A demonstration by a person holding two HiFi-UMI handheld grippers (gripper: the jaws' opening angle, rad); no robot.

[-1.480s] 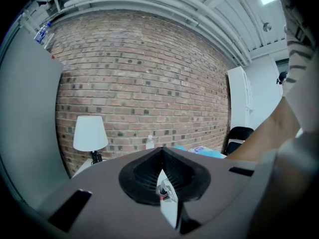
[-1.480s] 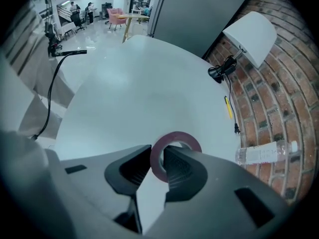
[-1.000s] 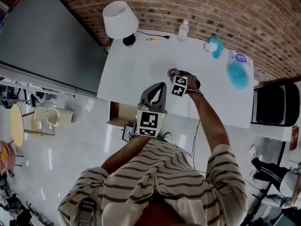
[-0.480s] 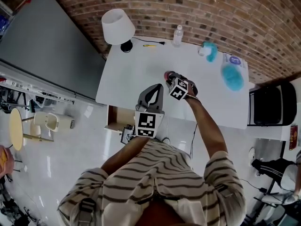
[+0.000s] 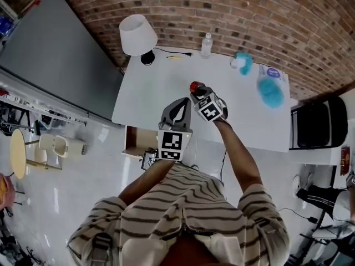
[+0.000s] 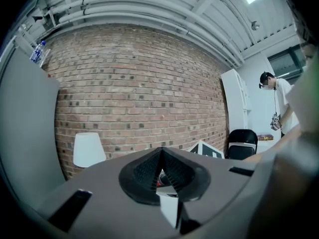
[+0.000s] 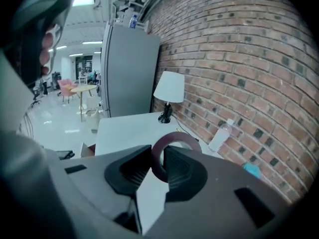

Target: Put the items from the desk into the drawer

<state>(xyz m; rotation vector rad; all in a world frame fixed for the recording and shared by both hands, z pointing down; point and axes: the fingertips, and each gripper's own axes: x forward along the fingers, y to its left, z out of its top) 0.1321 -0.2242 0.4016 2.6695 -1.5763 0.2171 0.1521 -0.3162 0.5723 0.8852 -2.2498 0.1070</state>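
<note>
A dark red ring-shaped roll (image 7: 174,137) stands on edge between the pads of my right gripper (image 7: 158,156), which is shut on it. In the head view that roll (image 5: 194,86) shows at the tip of the right gripper (image 5: 198,91), lifted above the middle of the white desk (image 5: 150,87). My left gripper (image 5: 184,103) hovers near the desk's front edge, just left of the right one, jaws together and empty. In the left gripper view its tips (image 6: 160,169) meet in a line. The open drawer (image 5: 137,139) shows under the desk's front left.
On the desk's far side stand a white lamp (image 5: 137,34), a water bottle (image 5: 206,44), a yellow pen (image 5: 173,56), a small teal item (image 5: 243,61) and a teal fluffy brush (image 5: 270,91). A black chair (image 5: 316,123) stands right of the desk.
My right gripper has risen off the desk with the red roll in it and rolled its wrist. The left gripper has hardly shifted.
</note>
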